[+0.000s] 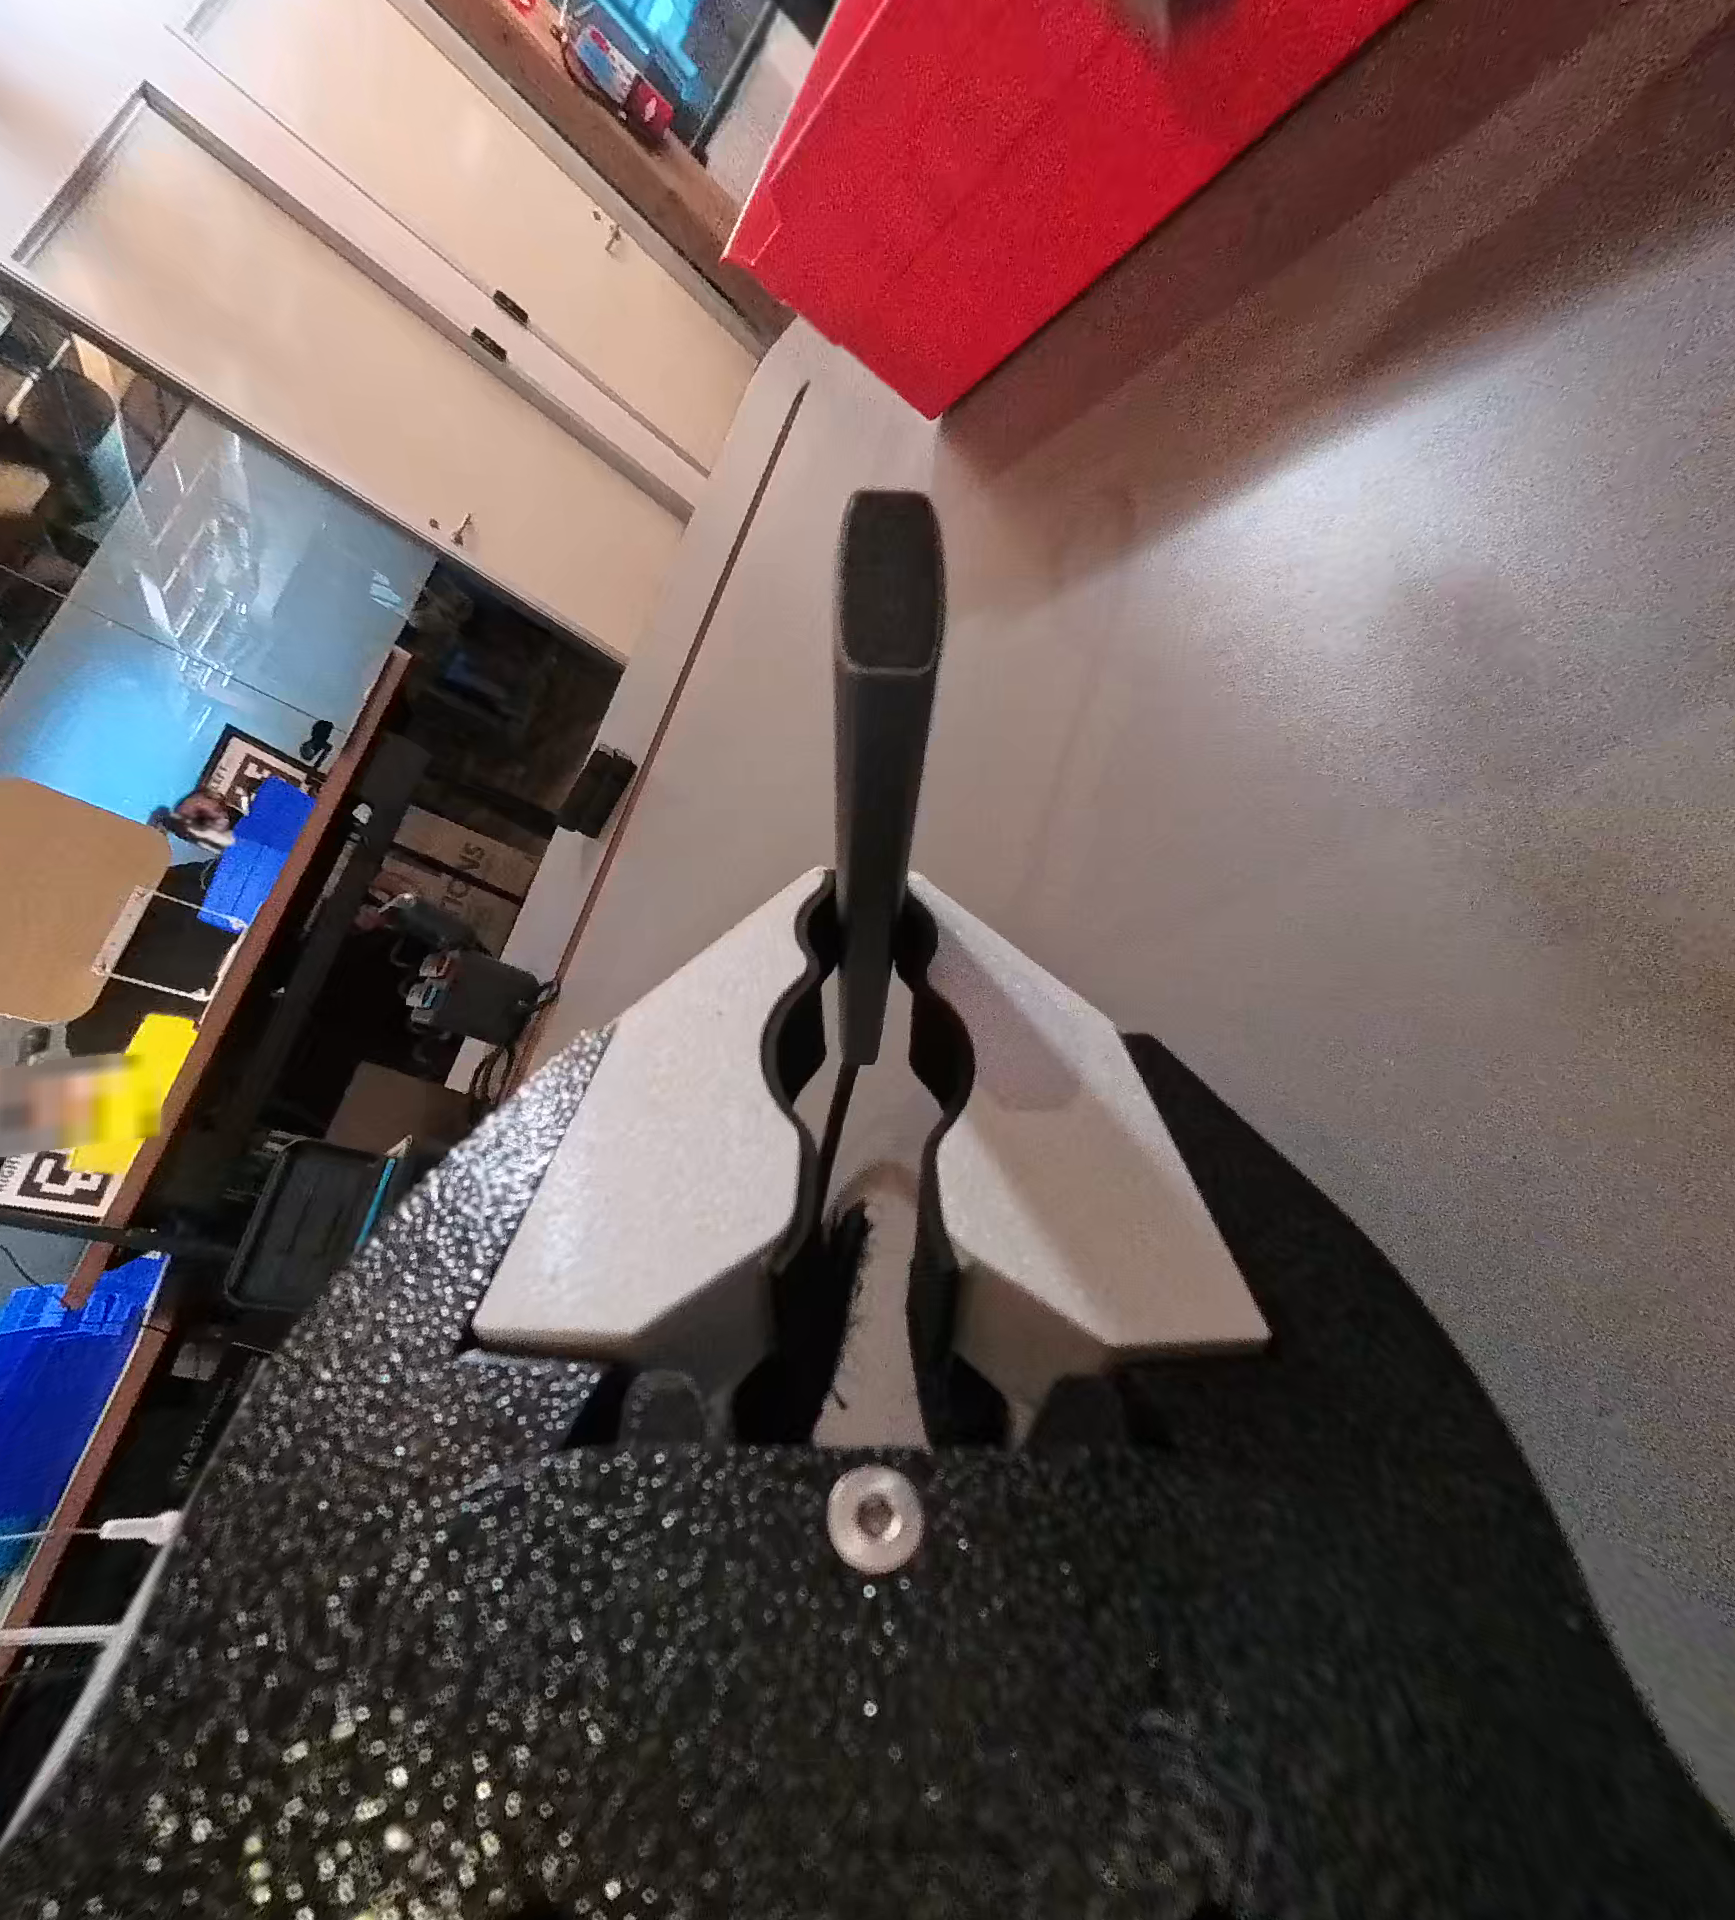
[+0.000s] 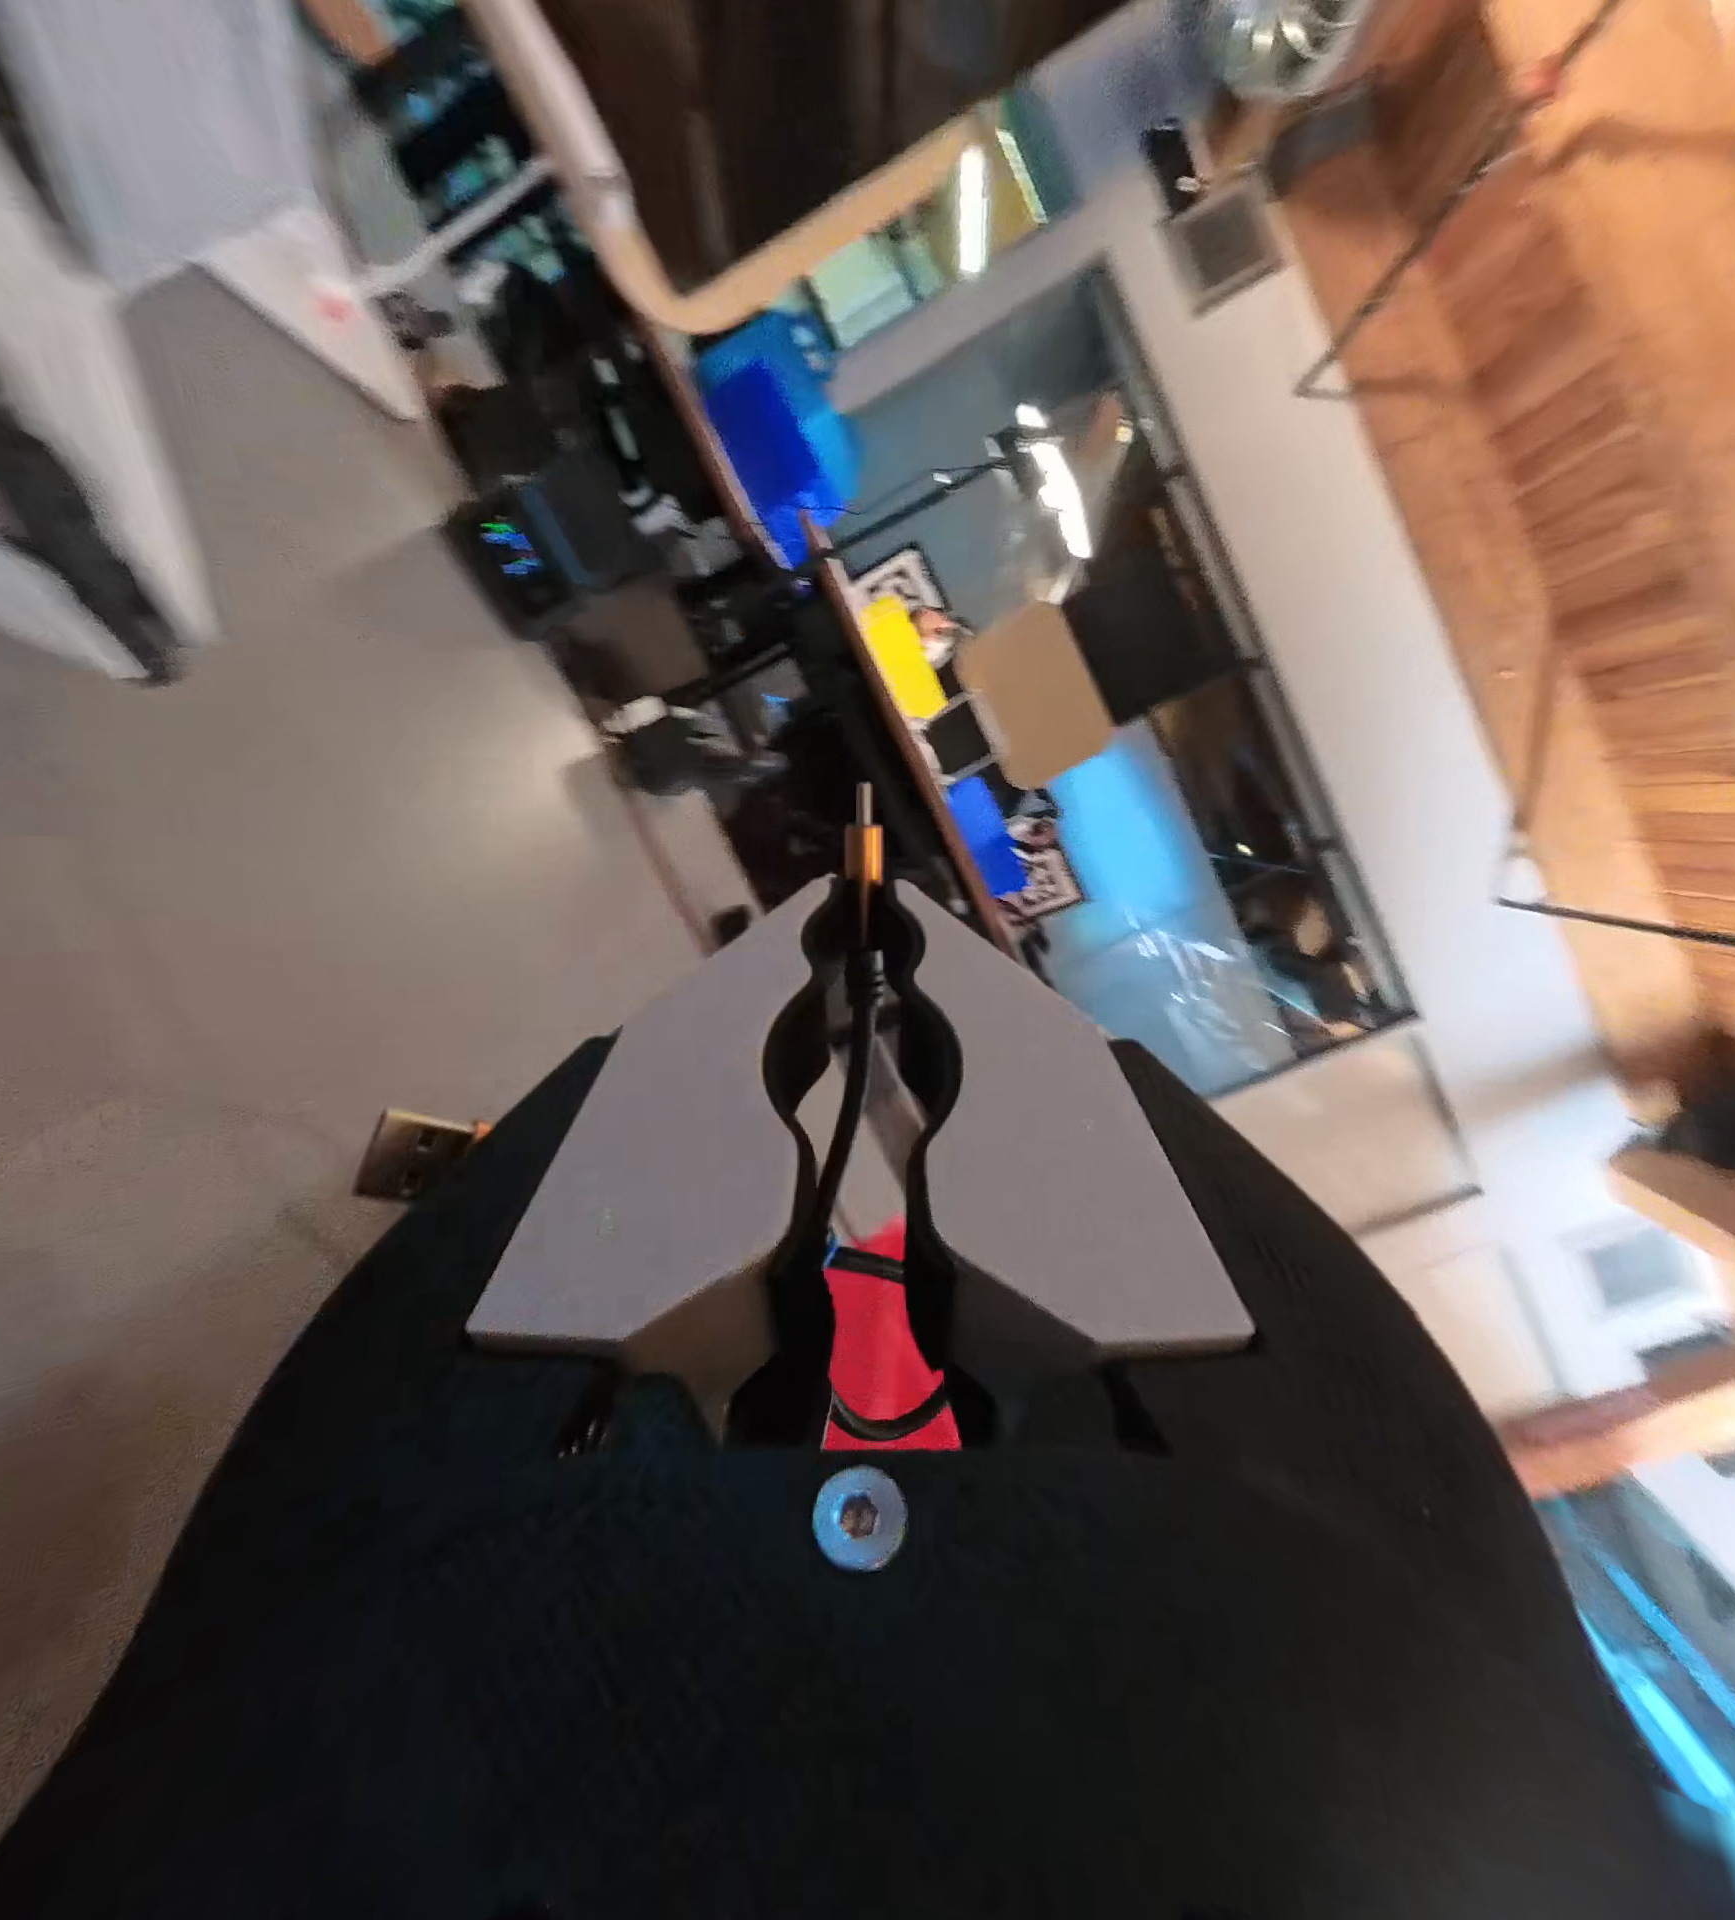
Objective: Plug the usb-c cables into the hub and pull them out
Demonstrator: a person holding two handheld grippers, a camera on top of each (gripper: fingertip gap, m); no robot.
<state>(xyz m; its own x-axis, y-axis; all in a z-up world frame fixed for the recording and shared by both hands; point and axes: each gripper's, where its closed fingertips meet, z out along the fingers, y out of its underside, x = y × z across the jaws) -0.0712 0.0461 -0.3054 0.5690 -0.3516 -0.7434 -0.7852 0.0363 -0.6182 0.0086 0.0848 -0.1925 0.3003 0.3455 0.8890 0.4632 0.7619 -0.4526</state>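
My left gripper (image 1: pixel 868 904) is shut on the dark grey hub (image 1: pixel 889 665). The hub is a slim flat bar that sticks out forward past the fingertips, edge-on, and its thin black lead runs back between the fingers. My right gripper (image 2: pixel 863 894) is shut on a USB-C cable (image 2: pixel 863 847). The cable's orange collar and bare metal plug tip stick out beyond the fingertips. Its black cord runs back between the fingers. A second metal USB plug (image 2: pixel 411 1153) with an orange collar hangs by the left side of the right gripper. Neither gripper shows in the other's view.
A red box (image 1: pixel 998 177) sits on the grey surface (image 1: pixel 1362 727) ahead of the left gripper. Red also shows below the right gripper (image 2: pixel 889 1340). Both views are tilted; behind are desks, blue and yellow bins (image 2: pixel 769 436), cabinets and a glass wall. Across from one pair of fingers to the other is roughly 15 cm.
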